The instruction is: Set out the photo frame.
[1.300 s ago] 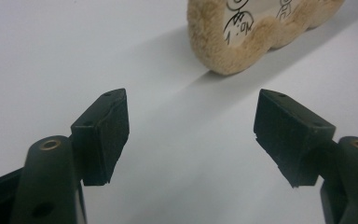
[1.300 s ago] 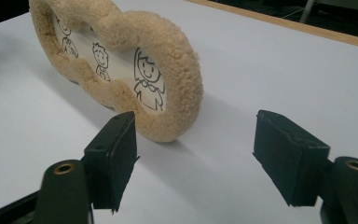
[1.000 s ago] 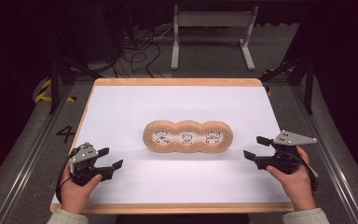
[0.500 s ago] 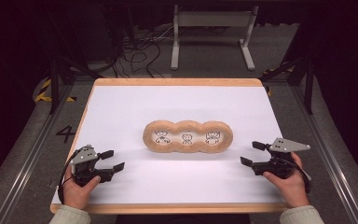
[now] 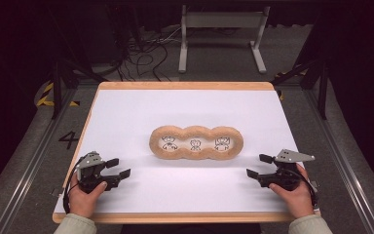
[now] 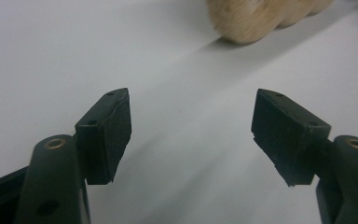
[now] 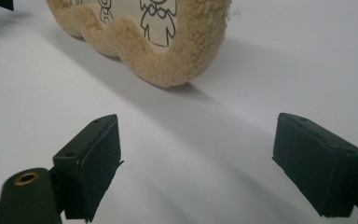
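The plush pad (image 5: 196,143) lies lengthwise left to right between the left gripper (image 5: 118,168) and right gripper (image 5: 259,165), jaws apart, empty

White wood-edged table (image 5: 126,112), fuzzy tan three-lobed cushion (image 5: 196,143) at centre.

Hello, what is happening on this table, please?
A person holds a gripper in each hand over a white table. The left gripper and the right gripper are both open and empty, one at each side of a tan three-lobed plush pad with drawn figures. Neither touches it yet.
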`<action>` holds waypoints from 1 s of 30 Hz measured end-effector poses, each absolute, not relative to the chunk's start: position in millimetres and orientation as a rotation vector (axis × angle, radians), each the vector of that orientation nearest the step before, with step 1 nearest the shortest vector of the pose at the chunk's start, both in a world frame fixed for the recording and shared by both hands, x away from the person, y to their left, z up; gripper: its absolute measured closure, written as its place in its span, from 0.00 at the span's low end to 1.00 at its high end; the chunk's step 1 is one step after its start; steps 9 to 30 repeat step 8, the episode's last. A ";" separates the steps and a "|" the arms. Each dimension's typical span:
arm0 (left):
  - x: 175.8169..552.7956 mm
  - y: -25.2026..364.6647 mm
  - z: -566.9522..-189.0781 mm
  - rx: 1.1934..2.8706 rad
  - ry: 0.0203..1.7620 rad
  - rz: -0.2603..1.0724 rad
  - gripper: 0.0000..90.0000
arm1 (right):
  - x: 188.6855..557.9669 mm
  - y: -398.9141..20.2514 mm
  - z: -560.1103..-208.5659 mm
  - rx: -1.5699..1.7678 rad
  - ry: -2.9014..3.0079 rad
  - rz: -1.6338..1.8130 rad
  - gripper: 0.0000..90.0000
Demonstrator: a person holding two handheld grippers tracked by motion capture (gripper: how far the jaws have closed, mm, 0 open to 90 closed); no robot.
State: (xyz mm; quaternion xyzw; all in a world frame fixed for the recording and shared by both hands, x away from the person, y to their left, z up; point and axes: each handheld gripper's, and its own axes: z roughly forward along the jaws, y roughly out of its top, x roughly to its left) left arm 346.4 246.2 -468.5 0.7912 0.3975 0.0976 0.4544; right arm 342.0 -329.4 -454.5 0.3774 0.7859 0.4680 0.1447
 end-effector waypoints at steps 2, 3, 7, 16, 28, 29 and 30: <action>346.0 245.0 -468.5 1.961 0.972 0.254 0.32 | 341.4 -328.5 -453.9 1.087 2.256 1.348 0.17; 346.1 245.9 -468.3 1.960 0.967 0.254 0.32 | 341.3 -328.3 -454.0 1.086 2.256 1.347 0.17; 346.3 247.4 -468.2 1.945 0.971 0.246 0.31 | 340.9 -327.3 -451.8 1.073 2.251 1.338 0.17; 346.0 246.9 -468.0 1.947 0.969 0.249 0.31 | 340.7 -326.8 -451.4 1.074 2.248 1.343 0.17; 346.0 246.9 -468.0 1.947 0.969 0.249 0.31 | 340.7 -326.8 -451.4 1.074 2.248 1.343 0.17; 346.0 246.9 -468.0 1.947 0.969 0.249 0.31 | 340.7 -326.8 -451.4 1.074 2.248 1.343 0.17; 346.0 246.9 -468.0 1.947 0.969 0.249 0.31 | 340.7 -326.8 -451.4 1.074 2.248 1.343 0.17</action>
